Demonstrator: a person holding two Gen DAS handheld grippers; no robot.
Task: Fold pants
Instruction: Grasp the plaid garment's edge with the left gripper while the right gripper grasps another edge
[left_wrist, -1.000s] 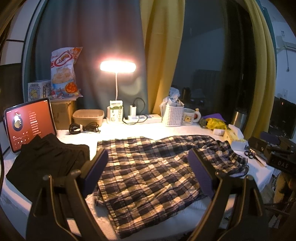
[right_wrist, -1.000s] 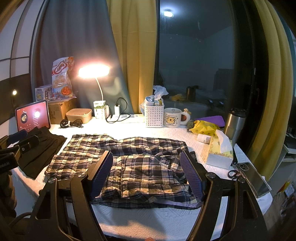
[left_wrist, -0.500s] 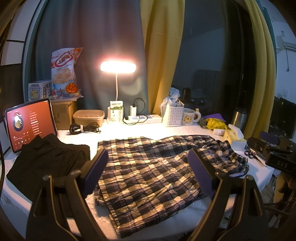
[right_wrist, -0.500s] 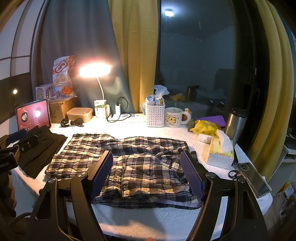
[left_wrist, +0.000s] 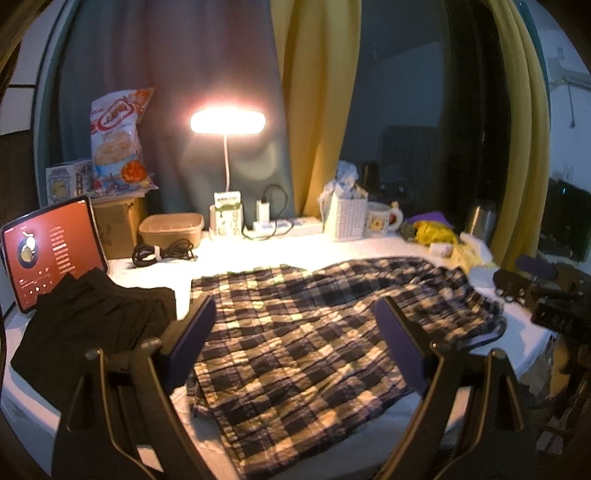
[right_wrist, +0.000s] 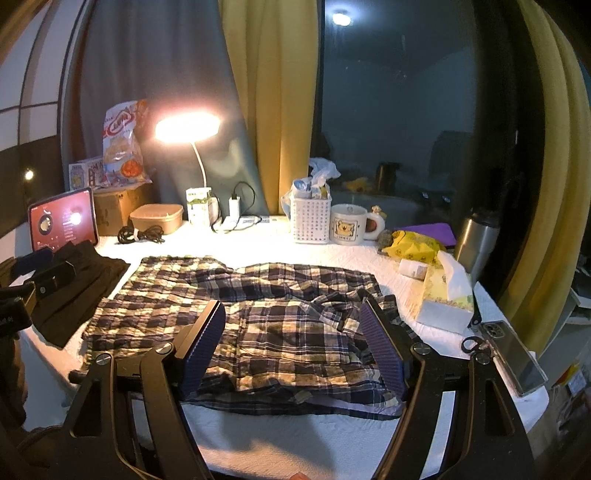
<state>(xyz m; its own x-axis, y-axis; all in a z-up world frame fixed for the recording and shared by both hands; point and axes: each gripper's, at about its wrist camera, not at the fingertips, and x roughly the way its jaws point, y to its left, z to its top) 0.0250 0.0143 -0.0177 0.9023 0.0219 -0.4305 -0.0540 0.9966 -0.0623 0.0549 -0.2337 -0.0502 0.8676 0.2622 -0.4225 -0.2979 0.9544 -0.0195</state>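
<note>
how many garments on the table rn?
2. Plaid pants spread across the middle of the table; black garment, folded, at the left end before the tablet. More could lie hidden beneath either.

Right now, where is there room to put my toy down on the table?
Bare white cloth lies between the plaid pants and the mug, and along the near edge. The right side is crowded: tissue box, scissors, phone.

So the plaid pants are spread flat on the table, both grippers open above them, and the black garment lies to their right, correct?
Not quite: the black garment lies left of the plaid pants, by the tablet, as the left wrist view shows. Left gripper and right gripper are open.
</note>
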